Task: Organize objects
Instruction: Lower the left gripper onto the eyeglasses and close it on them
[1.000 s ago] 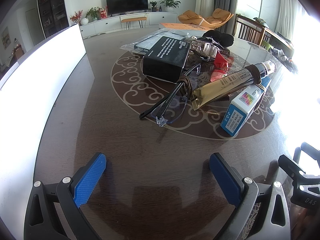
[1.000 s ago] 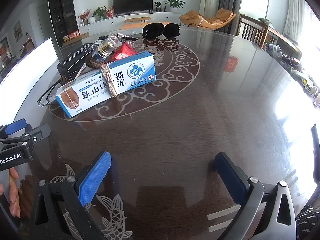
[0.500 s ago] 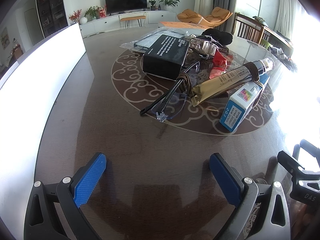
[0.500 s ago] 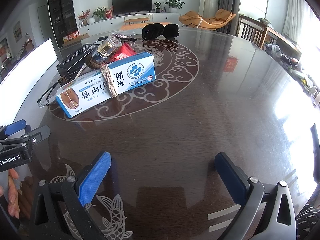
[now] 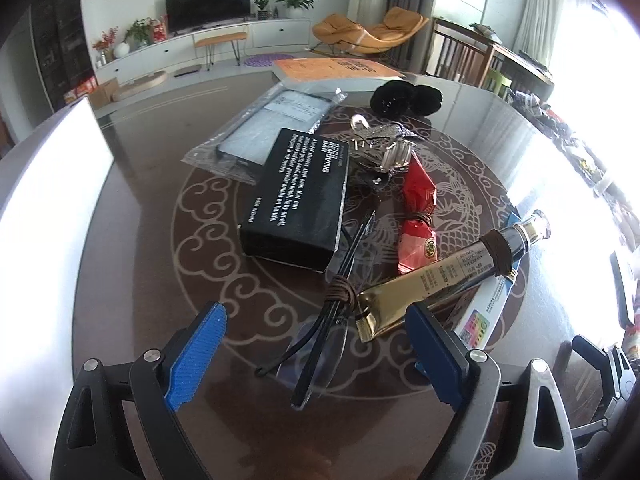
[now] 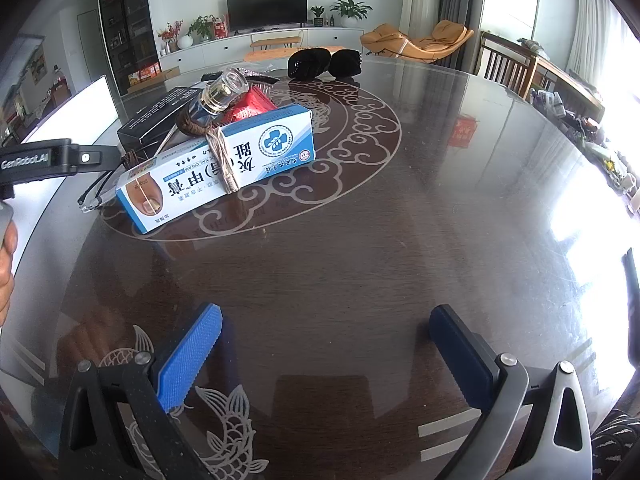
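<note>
A pile of objects lies on the round dark table (image 5: 132,240). Folded glasses (image 5: 320,344) bound with brown cord lie between the blue pads of my left gripper (image 5: 316,320), whose jaws are closing without touching them. Behind the glasses are a black box (image 5: 298,200), a gold tube (image 5: 444,276), red candy wrappers (image 5: 418,220) and a blue-white carton (image 5: 486,312). My right gripper (image 6: 326,330) hangs open over bare table, nothing between its pads. The same carton (image 6: 216,168) and the gold tube's cap (image 6: 226,90) lie ahead to its left.
A clear plastic bag (image 5: 272,124), metal clips (image 5: 384,148), a black pouch (image 5: 404,98) and an orange booklet (image 5: 336,68) lie farther back. A white panel (image 5: 44,184) stands at the table's left. A person's hand (image 6: 6,268) holds the left gripper body (image 6: 48,158).
My left gripper has advanced to the pile, so the glasses now lie between its pads, and its jaws have narrowed slightly. The right gripper has stayed still.
</note>
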Demonstrator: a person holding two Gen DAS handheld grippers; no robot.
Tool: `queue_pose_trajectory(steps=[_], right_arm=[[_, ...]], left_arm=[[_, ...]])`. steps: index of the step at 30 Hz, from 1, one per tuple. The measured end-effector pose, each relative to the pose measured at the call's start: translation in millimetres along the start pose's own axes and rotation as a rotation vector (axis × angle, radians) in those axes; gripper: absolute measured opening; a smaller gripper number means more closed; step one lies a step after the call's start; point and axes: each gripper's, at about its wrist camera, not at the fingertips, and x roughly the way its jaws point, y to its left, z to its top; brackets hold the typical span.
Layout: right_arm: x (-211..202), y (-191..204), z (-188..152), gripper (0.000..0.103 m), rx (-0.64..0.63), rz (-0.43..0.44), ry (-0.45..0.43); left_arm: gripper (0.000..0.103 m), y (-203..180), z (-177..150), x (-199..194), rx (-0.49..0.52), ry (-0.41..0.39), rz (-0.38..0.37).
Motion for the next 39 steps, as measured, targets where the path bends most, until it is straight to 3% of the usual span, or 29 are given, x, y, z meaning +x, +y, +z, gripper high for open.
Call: queue_pose_trajectory(steps=[4, 10, 13, 15, 21, 30, 34, 37, 39], right_arm=[[0.4, 0.4, -0.5, 0.103, 0.0, 0.0, 0.0], [0.6, 0.4, -0.6, 0.103, -0.001, 0.001, 0.0], [0.6, 0.4, -0.7, 0.103, -0.001, 0.001, -0.001], [1.1, 0.3, -0.3, 0.103, -0.001, 0.001, -0.001], [1.6, 0.4, 0.2, 0.103, -0.002, 0.001, -0.001], [2.1, 0.4, 0.4, 0.103, -0.002, 0.001, -0.002], [2.7, 0.3, 1.2, 0.103, -0.002, 0.0, -0.003], [2.7, 0.3, 1.1, 0.103, -0.002, 0.0, -0.004], [3.0, 0.5, 1.6, 0.103, -0.003, 0.001, -0.005]], left_arm=[[0.091, -2.4, 0.7, 13.5, -0.002, 0.017, -0.048], [0.068, -2.6, -3.3, 16.2, -0.029, 0.039, -0.088], [0.049, -5.8, -6.8, 13.4, -0.01, 0.036, -0.087], [0.025, -5.9, -9.1, 10.9, -0.011, 0.04, -0.081], [0.025, -5.9, -28.8, -5.3, -0.054, 0.032, -0.069], [0.022, -9.1, -73.0, -46.7, -0.106, -0.032, 0.085], [0.022, 1.5, -72.0, -46.1, -0.149, -0.031, 0.1], [0.024, 8.0, -71.7, -42.7, -0.178, -0.028, 0.079], [0.038, 6.7, -71.0, -38.6, -0.178, -0.014, 0.068]])
